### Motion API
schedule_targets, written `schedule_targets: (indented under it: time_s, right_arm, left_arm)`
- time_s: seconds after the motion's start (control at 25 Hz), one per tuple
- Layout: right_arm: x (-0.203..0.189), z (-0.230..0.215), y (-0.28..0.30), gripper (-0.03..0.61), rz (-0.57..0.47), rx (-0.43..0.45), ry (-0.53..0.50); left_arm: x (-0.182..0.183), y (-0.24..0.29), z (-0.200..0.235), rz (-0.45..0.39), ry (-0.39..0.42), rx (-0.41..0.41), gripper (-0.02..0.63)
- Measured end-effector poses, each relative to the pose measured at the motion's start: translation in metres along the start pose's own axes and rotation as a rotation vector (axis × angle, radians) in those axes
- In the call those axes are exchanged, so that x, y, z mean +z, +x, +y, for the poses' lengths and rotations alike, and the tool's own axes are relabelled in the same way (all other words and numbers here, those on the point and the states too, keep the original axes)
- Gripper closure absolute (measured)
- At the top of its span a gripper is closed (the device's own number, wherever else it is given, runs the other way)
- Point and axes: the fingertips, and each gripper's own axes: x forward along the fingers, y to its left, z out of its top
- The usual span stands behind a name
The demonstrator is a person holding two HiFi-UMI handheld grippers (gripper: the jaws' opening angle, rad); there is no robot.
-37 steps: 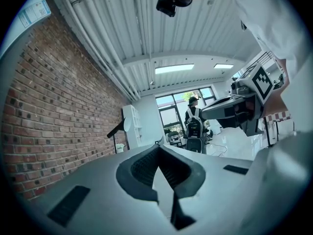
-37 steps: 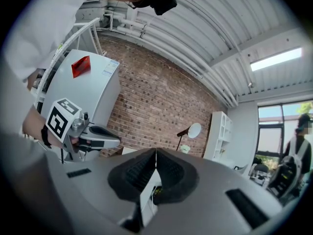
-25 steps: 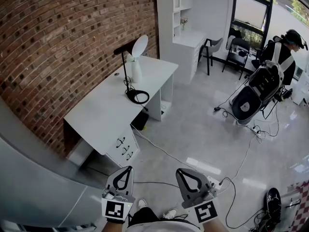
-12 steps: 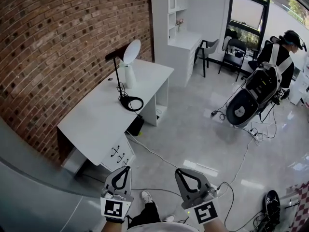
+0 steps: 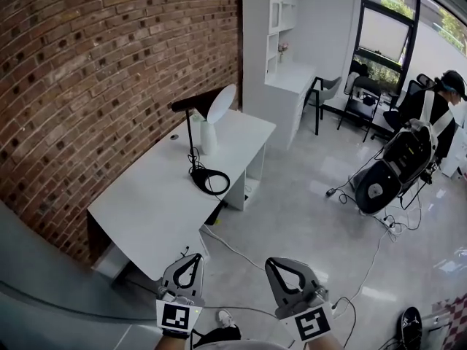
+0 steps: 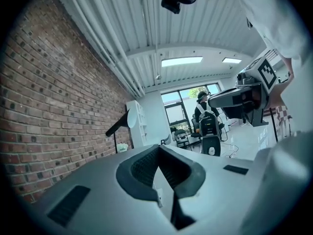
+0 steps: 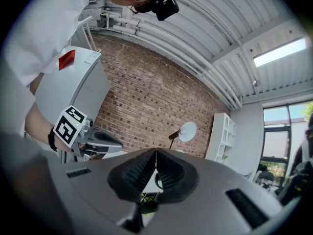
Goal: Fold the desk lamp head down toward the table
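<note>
White rectangular desk (image 5: 146, 195) against the red brick wall (image 5: 109, 64) carries the thin-stemmed black desk lamp (image 5: 190, 138) in the head view. Its ring base lies flat near the desk's middle, its stem stands upright, and its dark head bar (image 5: 191, 103) is raised, running roughly level along the wall. A white round disc (image 5: 222, 102) on a white stand sits just beside the bar's end, and I cannot tell whether the two join. Folding looks not yet begun: the left gripper (image 5: 194, 257) and right gripper (image 5: 273, 262) hang over the floor, well apart from the desk, so the approach, the grasp and the push-down all remain. The left gripper view shows its jaws pressed together on nothing, with the lamp (image 6: 116, 129) far off by the wall. The right gripper view likewise shows jaws closed and empty, the lamp (image 7: 173, 136) well beyond them.
</note>
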Motion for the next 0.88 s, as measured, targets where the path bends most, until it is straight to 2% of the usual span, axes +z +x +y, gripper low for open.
schedule_targets:
  time_s: [0.36, 0.52, 0.68, 0.8, 0.88]
  right_arm:
    - [0.009, -0.005, 0.085, 0.560, -0.004, -0.019, 0.009]
    - [0.010, -0.006, 0.109, 0.560, 0.006, 0.012, -0.058]
    - [0.004, -0.015, 0.129, 0.560, 0.005, 0.001, -0.029]
    - [0.003, -0.028, 0.144, 0.560, -0.002, 0.011, -0.073]
    - [0.002, -0.041, 0.155, 0.560, -0.007, 0.004, -0.058]
  left_arm:
    - [-0.012, 0.035, 0.067, -0.040, -0.005, 0.000, 0.607]
    - [-0.019, 0.043, 0.078, -0.044, -0.021, -0.005, 0.607]
    - [-0.029, 0.053, 0.085, -0.038, -0.034, -0.008, 0.607]
    - [-0.033, 0.063, 0.091, -0.041, -0.039, 0.000, 0.607]
    - [-0.034, 0.074, 0.098, -0.042, -0.043, 0.015, 0.607]
